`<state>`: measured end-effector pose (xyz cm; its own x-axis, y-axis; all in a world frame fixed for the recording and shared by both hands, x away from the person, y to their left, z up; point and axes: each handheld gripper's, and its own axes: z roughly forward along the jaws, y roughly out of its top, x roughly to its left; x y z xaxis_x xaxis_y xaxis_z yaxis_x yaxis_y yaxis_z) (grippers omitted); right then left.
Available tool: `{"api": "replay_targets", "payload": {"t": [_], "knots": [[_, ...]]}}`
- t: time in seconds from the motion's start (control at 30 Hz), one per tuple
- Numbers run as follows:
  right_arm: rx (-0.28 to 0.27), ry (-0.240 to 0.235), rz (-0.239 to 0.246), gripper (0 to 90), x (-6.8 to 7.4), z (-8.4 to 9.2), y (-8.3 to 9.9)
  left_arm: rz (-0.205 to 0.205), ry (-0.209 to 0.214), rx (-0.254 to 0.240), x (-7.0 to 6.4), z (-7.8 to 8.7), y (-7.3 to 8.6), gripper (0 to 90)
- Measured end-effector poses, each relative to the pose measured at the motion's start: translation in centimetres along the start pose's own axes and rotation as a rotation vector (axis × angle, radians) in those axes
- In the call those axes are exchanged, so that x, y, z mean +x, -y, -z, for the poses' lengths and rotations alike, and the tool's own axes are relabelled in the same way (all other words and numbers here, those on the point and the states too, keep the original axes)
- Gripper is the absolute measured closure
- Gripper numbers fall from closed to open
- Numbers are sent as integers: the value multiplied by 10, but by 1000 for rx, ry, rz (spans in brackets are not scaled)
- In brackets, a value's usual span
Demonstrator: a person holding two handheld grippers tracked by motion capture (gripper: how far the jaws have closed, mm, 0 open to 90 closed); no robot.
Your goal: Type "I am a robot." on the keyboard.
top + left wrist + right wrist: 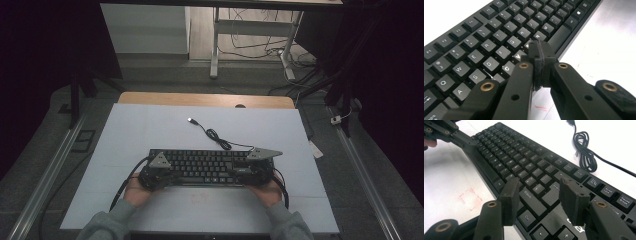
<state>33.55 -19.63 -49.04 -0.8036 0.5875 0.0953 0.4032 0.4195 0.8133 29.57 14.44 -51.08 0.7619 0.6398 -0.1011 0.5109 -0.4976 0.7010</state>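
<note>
High view: your black full-size keyboard point(210, 166) lies near the front middle of the pale surface point(150, 125), its black coiled USB cable point(216, 135) trailing toward the far edge. Your left claw point(156, 170) sits over the keyboard's left end, jaws pressed together on nothing above the lower letter row. Your right claw point(256, 165) hovers over the right end, jaws spread apart above the Shift and Ctrl keys.
</note>
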Motion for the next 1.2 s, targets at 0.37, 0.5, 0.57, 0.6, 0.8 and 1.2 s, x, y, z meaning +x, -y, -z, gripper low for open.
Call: {"api": "replay_targets", "payload": {"t": [0.37,0.5,0.57,0.6,0.8,1.2], "knots": [[2,-7,-4,509,0,-1,1,-4,-9,18,-2,-7,1,889],[3,-7,-4,508,-1,-1,1,-3,-14,21,-1,-7,1,889],[3,-6,-2,508,-1,-1,1,-1,-15,20,-1,-8,1,889],[3,-6,-2,508,-1,-1,1,-1,-16,20,-1,-8,1,889],[6,-5,-3,507,-1,-1,1,-9,-28,44,-1,-13,2,890],[2,-1,0,507,-2,0,1,42,-47,-72,3,10,-1,890]]}}
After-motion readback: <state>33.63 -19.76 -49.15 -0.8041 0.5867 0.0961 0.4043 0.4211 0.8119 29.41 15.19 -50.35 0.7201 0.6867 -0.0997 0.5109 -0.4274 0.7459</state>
